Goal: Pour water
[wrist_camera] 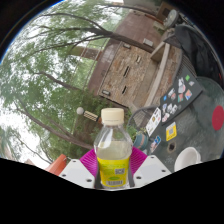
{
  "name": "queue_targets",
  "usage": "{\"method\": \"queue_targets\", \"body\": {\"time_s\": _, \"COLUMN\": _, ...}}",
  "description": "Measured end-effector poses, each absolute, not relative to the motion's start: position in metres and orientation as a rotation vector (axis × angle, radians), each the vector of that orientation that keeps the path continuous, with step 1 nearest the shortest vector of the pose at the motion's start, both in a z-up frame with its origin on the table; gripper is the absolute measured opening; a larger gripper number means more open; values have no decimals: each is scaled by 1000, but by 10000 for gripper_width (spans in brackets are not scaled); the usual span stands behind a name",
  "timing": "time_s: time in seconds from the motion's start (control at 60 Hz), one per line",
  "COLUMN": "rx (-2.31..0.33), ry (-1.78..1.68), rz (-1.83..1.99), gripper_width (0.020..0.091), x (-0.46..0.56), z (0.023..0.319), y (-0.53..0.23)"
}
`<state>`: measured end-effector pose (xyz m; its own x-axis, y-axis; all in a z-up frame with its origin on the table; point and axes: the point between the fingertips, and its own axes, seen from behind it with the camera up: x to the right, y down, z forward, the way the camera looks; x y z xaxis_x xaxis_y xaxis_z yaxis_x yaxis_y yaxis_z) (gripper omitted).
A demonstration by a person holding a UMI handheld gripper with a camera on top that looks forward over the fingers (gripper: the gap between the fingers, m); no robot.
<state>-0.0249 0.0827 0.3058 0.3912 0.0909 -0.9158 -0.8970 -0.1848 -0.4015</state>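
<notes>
A clear plastic bottle (113,148) with a white cap, a yellow label and pale yellowish liquid stands upright between my fingers. My gripper (113,168) is shut on the bottle, with the pink pads (91,160) pressing its lower body from both sides. The bottle is lifted, with trees and a building behind it. The bottle's base is hidden below the fingers.
To the right stands a dark case (178,105) covered in several stickers, with a red disc (218,116) and a white round object (187,157) near it. A brick building (125,70) and trees (50,70) fill the background. An orange object (60,163) lies left of the fingers.
</notes>
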Motion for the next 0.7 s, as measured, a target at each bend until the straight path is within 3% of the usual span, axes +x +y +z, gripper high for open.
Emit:
{"method": "queue_targets", "body": {"time_s": 0.083, "rx": -1414, "ry": 394, "rz": 550, "gripper_width": 398, "x": 62, "z": 377, "y": 82}}
{"method": "queue_targets", "body": {"time_s": 0.183, "rx": -1379, "ry": 84, "rz": -47, "gripper_width": 430, "x": 135, "z": 375, "y": 88}}
{"method": "queue_targets", "body": {"time_s": 0.233, "rx": -1405, "ry": 53, "rz": -164, "gripper_width": 427, "x": 174, "z": 344, "y": 88}}
{"method": "queue_targets", "body": {"time_s": 0.433, "rx": -1643, "ry": 105, "rz": -137, "gripper_width": 431, "x": 245, "z": 151, "y": 89}}
{"method": "queue_targets", "body": {"time_s": 0.7, "rx": -1803, "ry": 172, "rz": -104, "gripper_width": 434, "x": 259, "z": 20, "y": 83}}
